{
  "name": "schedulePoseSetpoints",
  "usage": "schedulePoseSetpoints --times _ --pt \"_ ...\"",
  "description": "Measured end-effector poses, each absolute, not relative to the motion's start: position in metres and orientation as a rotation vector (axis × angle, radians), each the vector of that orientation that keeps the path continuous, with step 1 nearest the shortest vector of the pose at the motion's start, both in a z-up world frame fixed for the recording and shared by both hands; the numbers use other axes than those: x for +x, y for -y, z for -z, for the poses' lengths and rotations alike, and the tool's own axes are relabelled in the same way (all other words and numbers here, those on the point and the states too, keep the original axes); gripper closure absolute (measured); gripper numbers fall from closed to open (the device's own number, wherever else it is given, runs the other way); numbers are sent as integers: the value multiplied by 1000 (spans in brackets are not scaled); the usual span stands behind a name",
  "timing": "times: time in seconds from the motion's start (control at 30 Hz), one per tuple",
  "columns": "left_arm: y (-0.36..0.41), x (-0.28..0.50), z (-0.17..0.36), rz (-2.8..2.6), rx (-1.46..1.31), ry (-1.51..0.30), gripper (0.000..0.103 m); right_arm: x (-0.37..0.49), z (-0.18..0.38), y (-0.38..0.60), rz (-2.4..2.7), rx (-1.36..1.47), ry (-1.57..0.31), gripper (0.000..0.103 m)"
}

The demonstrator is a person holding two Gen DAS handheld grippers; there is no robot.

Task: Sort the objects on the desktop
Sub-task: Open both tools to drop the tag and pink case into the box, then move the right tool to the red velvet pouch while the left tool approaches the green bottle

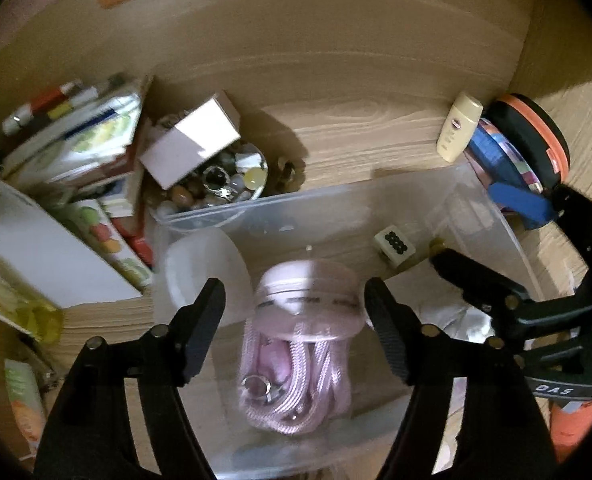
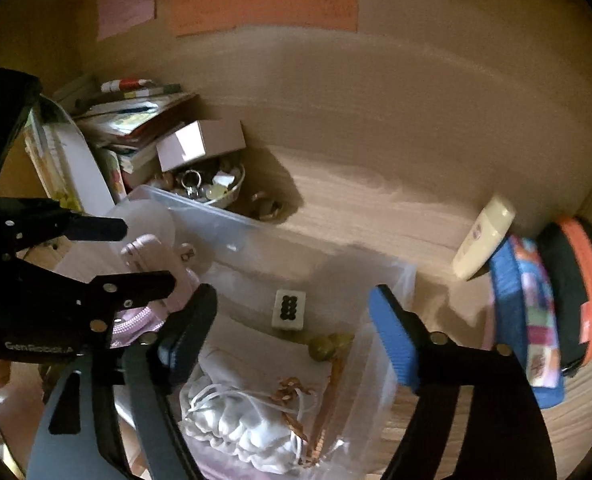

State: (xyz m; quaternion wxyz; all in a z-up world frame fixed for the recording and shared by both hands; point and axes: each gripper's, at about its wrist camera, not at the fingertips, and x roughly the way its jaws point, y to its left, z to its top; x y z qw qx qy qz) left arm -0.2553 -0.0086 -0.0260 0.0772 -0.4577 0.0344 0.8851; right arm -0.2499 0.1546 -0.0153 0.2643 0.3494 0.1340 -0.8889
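Note:
A clear plastic bin sits on the wooden desk. In it lie a pink round device with a coiled pink cord, a mahjong tile, and a white drawstring pouch. My left gripper is open, its fingers either side of the pink device without touching it. My right gripper is open and empty above the bin, over the pouch and the tile. The left gripper also shows in the right wrist view.
A bowl of stones and trinkets with a white box on it stands behind the bin. Books are stacked at left. A cream bottle, a blue pouch and an orange-black case stand at right.

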Motion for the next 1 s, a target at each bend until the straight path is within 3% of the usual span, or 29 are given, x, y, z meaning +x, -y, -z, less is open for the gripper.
schedulePoseSetpoints --times 0.17,0.23,0.3,0.37,0.7,1.0 --pt "10 -239 13 -2696 -1337 -140 28 -238 -6 -160 2426 870 -364 15" --pt "12 -231 9 -2715 -1329 -153 28 -230 -15 -164 2436 842 -352 7" --pt "14 -225 4 -2727 -1318 -144 19 -223 -21 -167 2448 819 -343 4" --pt "17 -216 -2 -2742 -1286 -124 13 -215 -27 -171 2460 800 -342 3" --pt "32 -155 -31 -2811 -1133 -69 10 -176 -39 -195 2508 765 -295 0" --pt "50 -112 -15 -2843 -1129 -67 9 -144 -32 -206 2545 765 -334 0"
